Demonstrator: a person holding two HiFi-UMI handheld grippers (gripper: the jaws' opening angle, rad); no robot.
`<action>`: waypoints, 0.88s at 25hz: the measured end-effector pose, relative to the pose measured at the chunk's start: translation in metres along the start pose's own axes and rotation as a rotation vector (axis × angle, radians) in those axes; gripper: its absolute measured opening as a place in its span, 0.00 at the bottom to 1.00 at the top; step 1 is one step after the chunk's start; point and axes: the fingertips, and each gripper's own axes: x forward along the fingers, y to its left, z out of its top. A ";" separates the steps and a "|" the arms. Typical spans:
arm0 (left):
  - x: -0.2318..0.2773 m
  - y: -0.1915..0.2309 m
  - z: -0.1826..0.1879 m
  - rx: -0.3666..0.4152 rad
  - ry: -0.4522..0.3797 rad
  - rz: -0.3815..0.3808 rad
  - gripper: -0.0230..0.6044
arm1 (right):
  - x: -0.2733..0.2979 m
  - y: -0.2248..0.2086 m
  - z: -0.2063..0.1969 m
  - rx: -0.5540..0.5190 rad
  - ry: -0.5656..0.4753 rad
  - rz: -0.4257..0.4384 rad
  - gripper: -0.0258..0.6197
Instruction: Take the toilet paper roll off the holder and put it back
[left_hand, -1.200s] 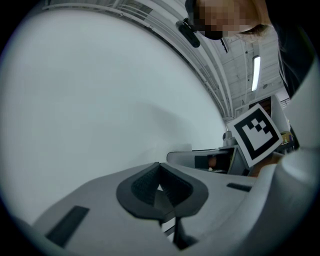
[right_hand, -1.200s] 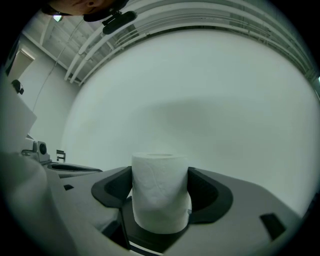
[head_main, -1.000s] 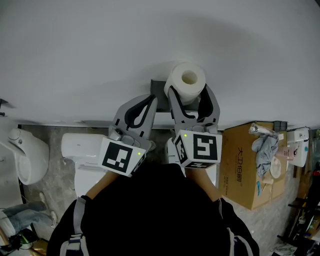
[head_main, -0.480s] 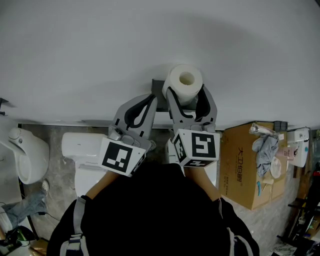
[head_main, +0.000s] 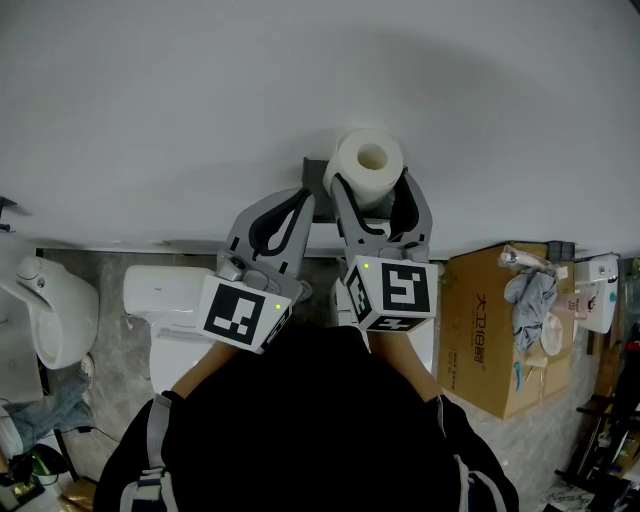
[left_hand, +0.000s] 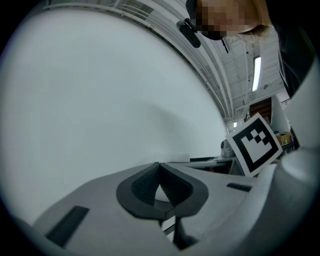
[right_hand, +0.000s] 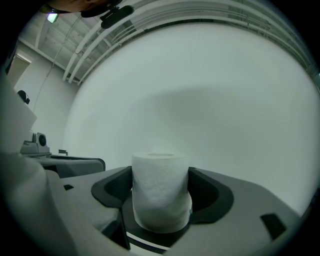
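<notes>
Being pinched at its soft sides between the fingers of the right gripper (head_main: 370, 188), the toilet paper roll (right_hand: 160, 192) could be crushed or dropped. Beside it, the left gripper (head_main: 296, 200) is closed, empty. Just beyond, the holder (head_main: 314, 172) might be missed, since it is hidden by the roll.

The right gripper (head_main: 371, 183), clamped on the toilet paper roll (head_main: 365, 160), has carried it slightly left, closer to the holder (head_main: 312, 170) (a bystander's leg (head_main: 52, 413) drew back toward the floor's lower-left corner).
</notes>
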 end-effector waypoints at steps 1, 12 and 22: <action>0.000 0.000 -0.001 0.000 0.004 0.000 0.05 | 0.000 0.001 0.000 -0.001 0.001 0.005 0.59; 0.000 -0.003 0.001 0.001 -0.008 -0.006 0.05 | -0.005 0.002 0.004 -0.006 -0.018 0.022 0.61; 0.001 -0.013 0.004 0.004 -0.016 -0.032 0.05 | -0.022 -0.004 0.015 -0.004 -0.045 0.001 0.61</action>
